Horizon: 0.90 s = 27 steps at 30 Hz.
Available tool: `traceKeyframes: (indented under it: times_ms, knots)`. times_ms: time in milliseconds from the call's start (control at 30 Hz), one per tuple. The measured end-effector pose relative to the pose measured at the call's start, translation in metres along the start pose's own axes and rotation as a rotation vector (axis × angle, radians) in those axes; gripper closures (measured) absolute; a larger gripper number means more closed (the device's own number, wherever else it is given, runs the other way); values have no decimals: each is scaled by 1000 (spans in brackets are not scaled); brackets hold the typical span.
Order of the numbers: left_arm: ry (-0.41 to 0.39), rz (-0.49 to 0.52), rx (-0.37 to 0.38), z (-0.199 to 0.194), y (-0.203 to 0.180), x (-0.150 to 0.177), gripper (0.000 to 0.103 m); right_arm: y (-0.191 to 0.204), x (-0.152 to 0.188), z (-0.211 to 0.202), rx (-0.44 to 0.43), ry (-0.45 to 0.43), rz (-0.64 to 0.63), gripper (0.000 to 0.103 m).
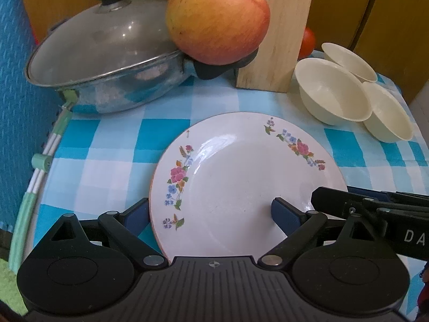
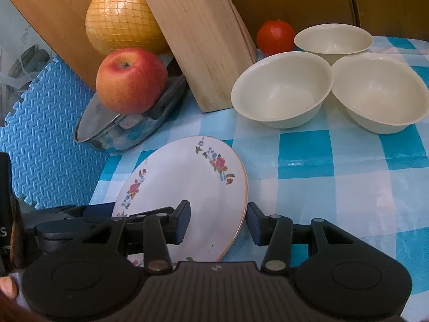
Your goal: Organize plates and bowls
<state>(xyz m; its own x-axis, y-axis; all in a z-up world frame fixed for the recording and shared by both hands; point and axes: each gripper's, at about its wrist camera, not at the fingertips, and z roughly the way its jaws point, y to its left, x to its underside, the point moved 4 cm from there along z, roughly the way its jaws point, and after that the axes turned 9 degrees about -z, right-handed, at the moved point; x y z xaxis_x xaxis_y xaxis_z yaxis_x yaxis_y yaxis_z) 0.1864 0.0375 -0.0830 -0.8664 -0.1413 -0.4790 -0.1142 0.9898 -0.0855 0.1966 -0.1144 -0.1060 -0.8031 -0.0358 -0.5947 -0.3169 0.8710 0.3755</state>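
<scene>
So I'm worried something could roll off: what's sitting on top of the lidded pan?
An apple rests on the lidded pan, at its handle side. The lid is cloudy, so the pan's contents cannot be seen.

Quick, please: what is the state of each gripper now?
Left gripper: open, fingers astride the floral plate's left edge.
Right gripper: open, fingers astride the plate's right edge.

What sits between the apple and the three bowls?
A wooden block stands between the apple and the bowls, leaning back toward the wall. The right wrist view shows it best.
</scene>
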Motion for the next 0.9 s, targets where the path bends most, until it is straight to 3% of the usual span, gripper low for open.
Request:
traceKeyframes:
  times_ms: [900]
  knots:
    - [-18, 44, 33, -20, -13, 14, 6, -1, 18, -28, 14, -19, -5, 58]
